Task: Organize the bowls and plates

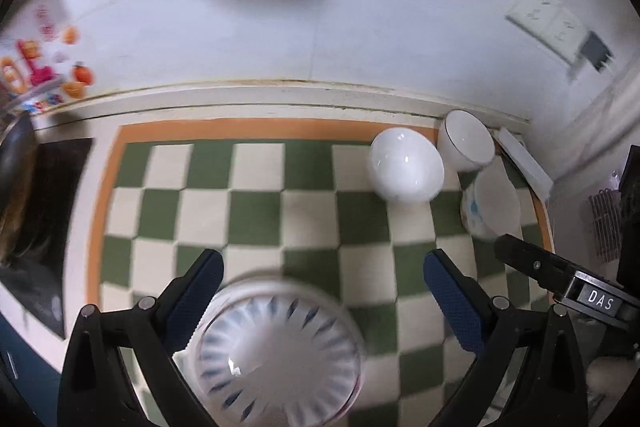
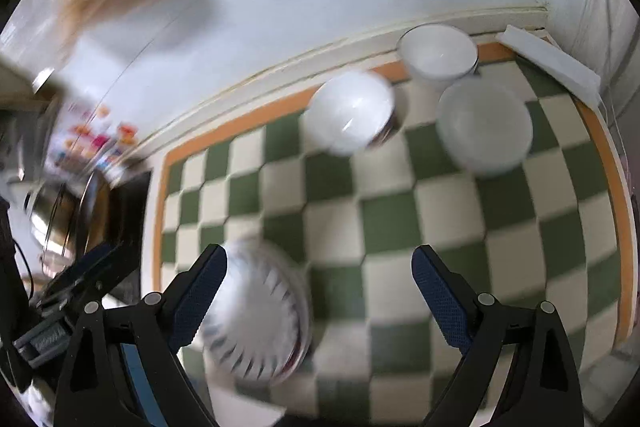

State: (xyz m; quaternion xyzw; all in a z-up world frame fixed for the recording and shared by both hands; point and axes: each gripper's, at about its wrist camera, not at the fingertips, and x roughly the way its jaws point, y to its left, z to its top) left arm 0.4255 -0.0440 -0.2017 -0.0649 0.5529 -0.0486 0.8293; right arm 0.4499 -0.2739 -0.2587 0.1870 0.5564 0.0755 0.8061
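A blue-striped white bowl [image 1: 280, 351] sits on the green-and-cream checkered mat [image 1: 312, 219] at the near edge, just below my open left gripper [image 1: 324, 275]. It also shows in the right wrist view [image 2: 256, 311], beside the left finger of my open, empty right gripper [image 2: 320, 271]. At the far right stand a plain white bowl [image 1: 406, 171] [image 2: 350, 111], a dark-rimmed white bowl [image 1: 466, 143] [image 2: 438, 53] and a stack of white plates [image 1: 492, 205] [image 2: 484, 127]. The right gripper's body [image 1: 560, 279] shows at the right of the left wrist view.
A white tiled wall [image 1: 320, 27] runs behind the mat. A black stove top [image 1: 44, 227] with a metal pot [image 2: 64, 211] lies to the left. A white folded cloth [image 2: 548, 59] lies at the mat's far right corner. A wall socket [image 1: 548, 15] is up right.
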